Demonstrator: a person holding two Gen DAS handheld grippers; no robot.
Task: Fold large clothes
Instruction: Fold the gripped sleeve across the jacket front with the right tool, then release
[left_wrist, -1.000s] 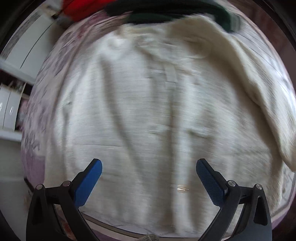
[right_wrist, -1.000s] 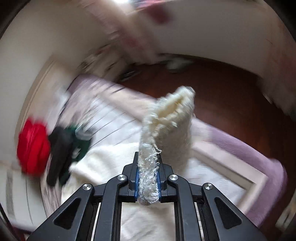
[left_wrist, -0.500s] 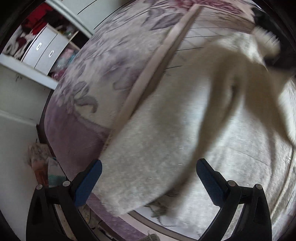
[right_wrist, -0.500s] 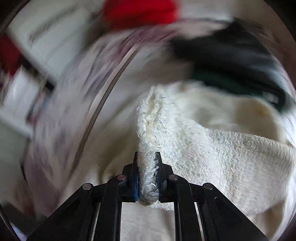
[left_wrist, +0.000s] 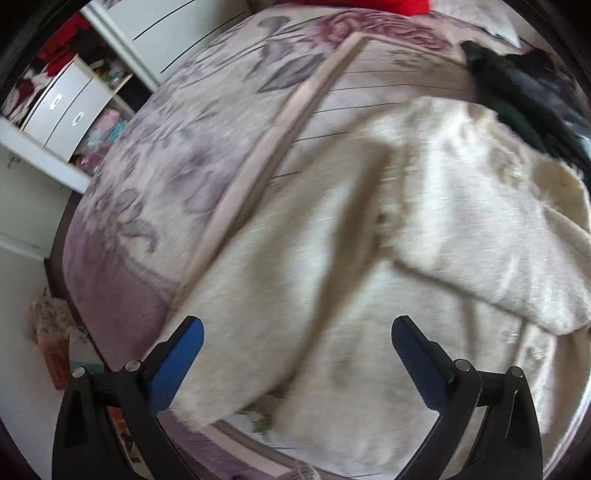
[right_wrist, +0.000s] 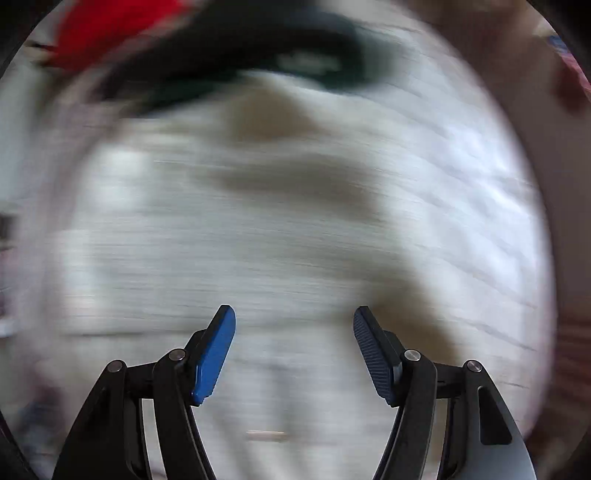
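Left wrist: cream sweater (left_wrist: 332, 258) beyond parted jaws

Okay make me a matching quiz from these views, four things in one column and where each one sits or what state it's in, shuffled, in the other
Things:
1. cream sweater
2. dark garment
3. white drawers
4. right tool

Place or state:
A. open, holding nothing, over the cream fabric
B. off the bed, at the left edge of the left wrist view
C. spread on the bedspread, one sleeve folded across it
D. bunched at the far right of the bed, touching the sweater's top edge

Pairs: 1-C, 2-D, 3-B, 4-A
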